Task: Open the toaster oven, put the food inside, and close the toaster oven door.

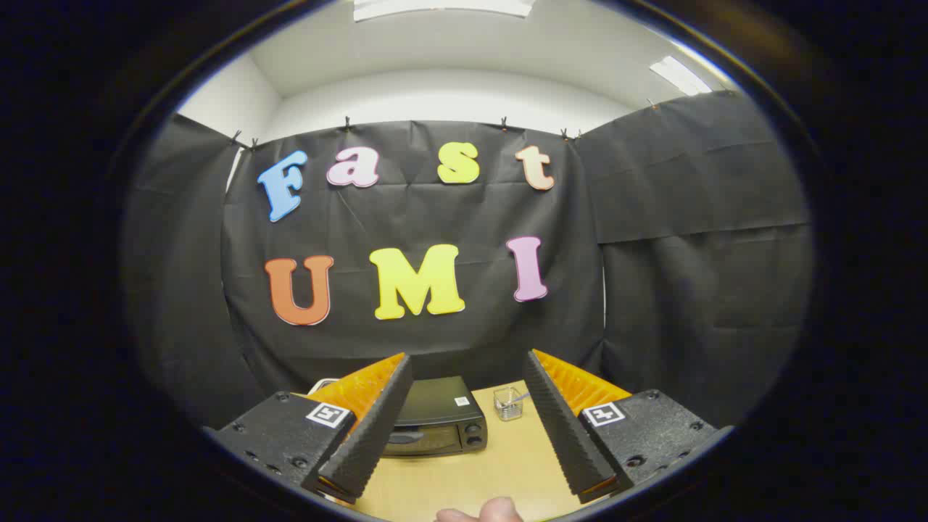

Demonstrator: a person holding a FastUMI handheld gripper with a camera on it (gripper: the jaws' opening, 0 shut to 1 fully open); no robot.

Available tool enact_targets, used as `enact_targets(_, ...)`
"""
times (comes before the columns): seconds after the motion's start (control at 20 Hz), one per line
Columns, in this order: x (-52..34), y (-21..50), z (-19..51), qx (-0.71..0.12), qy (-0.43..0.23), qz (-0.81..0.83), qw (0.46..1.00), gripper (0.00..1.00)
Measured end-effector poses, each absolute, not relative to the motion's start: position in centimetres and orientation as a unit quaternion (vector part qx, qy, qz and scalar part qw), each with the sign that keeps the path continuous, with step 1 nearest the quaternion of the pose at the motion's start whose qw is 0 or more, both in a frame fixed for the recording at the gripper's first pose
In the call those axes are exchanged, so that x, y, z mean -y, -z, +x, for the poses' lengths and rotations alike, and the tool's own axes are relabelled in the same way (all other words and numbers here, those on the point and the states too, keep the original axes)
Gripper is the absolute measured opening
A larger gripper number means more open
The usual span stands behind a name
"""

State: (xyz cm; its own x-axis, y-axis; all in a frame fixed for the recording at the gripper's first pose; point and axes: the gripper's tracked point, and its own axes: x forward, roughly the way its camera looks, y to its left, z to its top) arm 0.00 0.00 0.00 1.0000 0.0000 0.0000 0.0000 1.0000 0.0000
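The gripper (pixel 464 428) is held high and well back from the work, its fingers (pixel 370 428) spread wide apart with nothing between them and nothing in their hold. The toaster oven (pixel 437 417) stands on the wooden worktop (pixel 500 464) beyond the fingers, its body partly hidden behind the left finger; its door appears closed, with a handle bar running across the front and two knobs at the right end of the face. A small clear glass container (pixel 509 403) stands beyond the fingers too, just beside the oven's right flank and nearer the right finger; something thin leans inside it, too small to identify. Part of a person's hand (pixel 482 511) shows at the near edge of the worktop, below the fingers. No food can be made out with certainty from here. In my judgement the task has not yet begun: the door is still to be opened. Risks noted: the handle is low and narrow, and an approach from this height could land the fingers on the oven's top or glass instead; a pull on the handle may drag the light oven forward rather than swing the door; the glass container stands close enough that a wide-spread right finger could knock it over during the approach.
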Motion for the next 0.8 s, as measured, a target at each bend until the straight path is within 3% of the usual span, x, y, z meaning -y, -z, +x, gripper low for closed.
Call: enact_targets(0.8, 1.3, 1.9, 0.6, -0.026, 0.027, 0.002, 0.999, 1.00)
